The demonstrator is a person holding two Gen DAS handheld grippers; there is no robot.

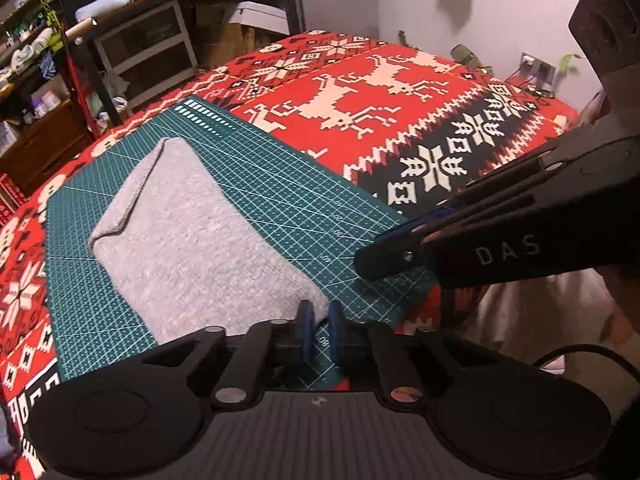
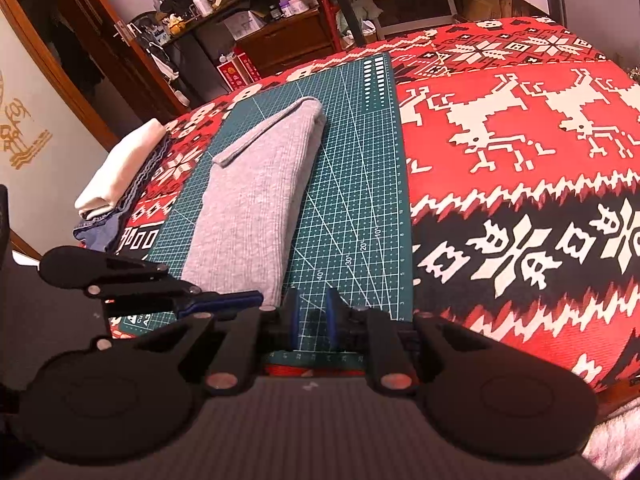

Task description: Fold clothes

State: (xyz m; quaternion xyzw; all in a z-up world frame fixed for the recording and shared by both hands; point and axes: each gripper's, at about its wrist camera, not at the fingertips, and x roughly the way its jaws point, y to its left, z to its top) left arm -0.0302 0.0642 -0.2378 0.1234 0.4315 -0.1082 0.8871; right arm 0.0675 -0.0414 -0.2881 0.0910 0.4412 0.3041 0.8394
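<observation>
A grey garment point(image 1: 200, 236) lies folded into a long rectangle on the green cutting mat point(image 1: 280, 184). In the left wrist view my left gripper point(image 1: 320, 326) sits at the garment's near right corner. Its blue pads point(image 1: 306, 328) stand a narrow gap apart, and only mat shows between them. My right gripper point(image 1: 374, 258) reaches in from the right, low over the mat's near edge. In the right wrist view the garment point(image 2: 256, 200) runs away to the left of my right gripper point(image 2: 313, 314). That gripper is narrowly open over bare mat point(image 2: 360, 200), with the left gripper point(image 2: 256, 300) beside it at the cloth's near end.
The mat rests on a red patterned blanket with white reindeer point(image 2: 500, 128). A stack of folded white and blue clothes point(image 2: 120, 168) sits at the blanket's left edge. Shelves and drawers point(image 1: 144, 48) full of clutter stand beyond the far edge.
</observation>
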